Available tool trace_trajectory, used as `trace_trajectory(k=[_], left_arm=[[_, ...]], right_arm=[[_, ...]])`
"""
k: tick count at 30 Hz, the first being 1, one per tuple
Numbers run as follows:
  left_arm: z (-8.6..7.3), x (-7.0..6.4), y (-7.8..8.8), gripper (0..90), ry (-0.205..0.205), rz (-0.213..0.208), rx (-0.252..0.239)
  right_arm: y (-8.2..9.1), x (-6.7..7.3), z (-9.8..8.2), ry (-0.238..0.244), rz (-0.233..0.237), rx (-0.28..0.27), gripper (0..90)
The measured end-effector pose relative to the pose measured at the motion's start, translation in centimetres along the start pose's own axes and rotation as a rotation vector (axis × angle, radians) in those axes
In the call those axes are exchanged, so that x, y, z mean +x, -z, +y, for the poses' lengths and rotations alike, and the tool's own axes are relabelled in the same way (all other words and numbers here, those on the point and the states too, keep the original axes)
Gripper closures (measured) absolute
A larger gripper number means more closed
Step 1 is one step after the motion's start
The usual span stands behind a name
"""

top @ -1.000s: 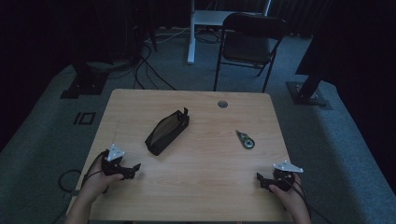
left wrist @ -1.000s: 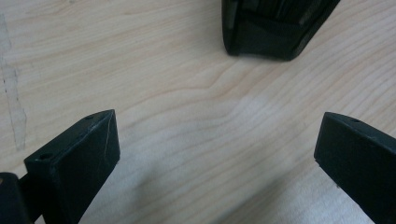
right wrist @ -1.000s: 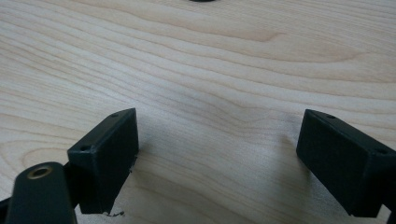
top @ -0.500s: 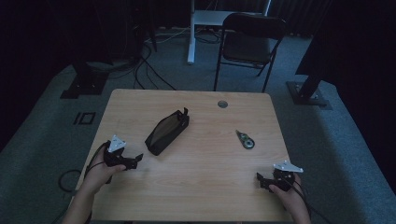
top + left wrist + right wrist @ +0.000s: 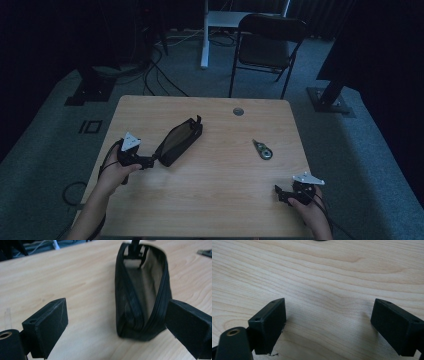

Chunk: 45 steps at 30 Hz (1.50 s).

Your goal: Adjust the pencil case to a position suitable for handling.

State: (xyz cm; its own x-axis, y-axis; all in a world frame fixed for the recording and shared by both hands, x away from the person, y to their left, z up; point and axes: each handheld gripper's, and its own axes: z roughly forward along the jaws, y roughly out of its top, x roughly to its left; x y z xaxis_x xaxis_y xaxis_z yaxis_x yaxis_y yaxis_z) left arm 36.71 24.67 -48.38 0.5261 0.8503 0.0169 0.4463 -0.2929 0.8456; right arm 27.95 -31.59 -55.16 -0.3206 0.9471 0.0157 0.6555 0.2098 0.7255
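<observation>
So there's a wooden table (image 5: 210,200) with a black pouch (image 5: 178,141) lying left of the middle, zipper open, tan lining showing. The left gripper (image 5: 148,161) sits right at the pouch's near end, jaws wide apart. In the left gripper view the pouch (image 5: 142,295) end sits between the jaws, nearer the right jaw, maybe touching it, can't tell for sure. The right gripper (image 5: 281,193) is well away at the table's near right corner, jaws also spread wide over bare wood with nothing between them. A small dark tool (image 5: 262,149) lies right of the middle, apart from both grippers. Too small to say what it is.
</observation>
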Motion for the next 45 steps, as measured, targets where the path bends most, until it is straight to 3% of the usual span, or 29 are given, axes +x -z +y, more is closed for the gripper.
trace_trajectory(k=[10, 13, 14, 18, 20, 23, 24, 26, 28, 33, 37, 41, 45], left_arm=[[1.2, -0.3, -1.4, 10.8, 0.021, 0.010, -0.037], [1.3, -0.4, -1.7, 13.1, 0.016, 0.013, -0.033], [1.5, -0.5, -2.2, 13.1, 0.000, 0.032, -0.025], [1.8, -0.6, -3.0, 21.2, -0.025, 0.059, -0.028], [1.8, -0.8, -3.3, 27.3, -0.045, 0.063, 0.004], [1.7, -1.1, -3.9, 39.9, -0.015, 0.021, 0.005], [1.7, -1.3, -4.1, 40.1, -0.015, 0.014, 0.005], [1.6, -1.7, -4.3, 46.0, -0.049, 0.036, 0.006], [1.6, -1.9, -4.6, 48.9, -0.044, 0.031, 0.003], [1.5, -2.6, -5.1, 60.7, -0.079, 0.025, 0.026], [1.6, -2.7, -5.2, 67.8, -0.046, 0.045, 0.039], [1.5, -2.8, -5.2, 78.5, -0.062, 0.080, 0.040], [1.6, -2.8, -5.1, 82.1, -0.052, 0.071, 0.015]], right_arm=[[0.0, 0.0, 0.0, 0.000, 0.000, 0.000, 12.6], [0.0, 0.0, 0.0, 0.000, 0.000, 0.000, 12.6], [0.0, 0.0, 0.0, 0.000, 0.000, 0.000, 12.5], [0.0, 0.0, 0.0, 0.000, 0.000, 0.000, 12.5], [0.0, 0.0, 0.0, 0.000, 0.000, 0.000, 12.6], [0.0, 0.0, 0.0, 0.000, 0.000, 0.000, 12.6], [0.0, 0.0, 0.0, 0.000, 0.000, 0.000, 12.6], [0.0, 0.0, 0.0, 0.000, 0.000, 0.000, 12.6], [0.0, 0.0, 0.0, 0.000, 0.000, 0.000, 12.6], [0.0, 0.0, 0.0, 0.000, 0.000, 0.000, 12.5], [0.0, 0.0, 0.0, 0.000, 0.000, 0.000, 12.6], [0.0, 0.0, 0.0, 0.000, 0.000, 0.000, 12.5], [0.0, 0.0, 0.0, 0.000, 0.000, 0.000, 12.6]])
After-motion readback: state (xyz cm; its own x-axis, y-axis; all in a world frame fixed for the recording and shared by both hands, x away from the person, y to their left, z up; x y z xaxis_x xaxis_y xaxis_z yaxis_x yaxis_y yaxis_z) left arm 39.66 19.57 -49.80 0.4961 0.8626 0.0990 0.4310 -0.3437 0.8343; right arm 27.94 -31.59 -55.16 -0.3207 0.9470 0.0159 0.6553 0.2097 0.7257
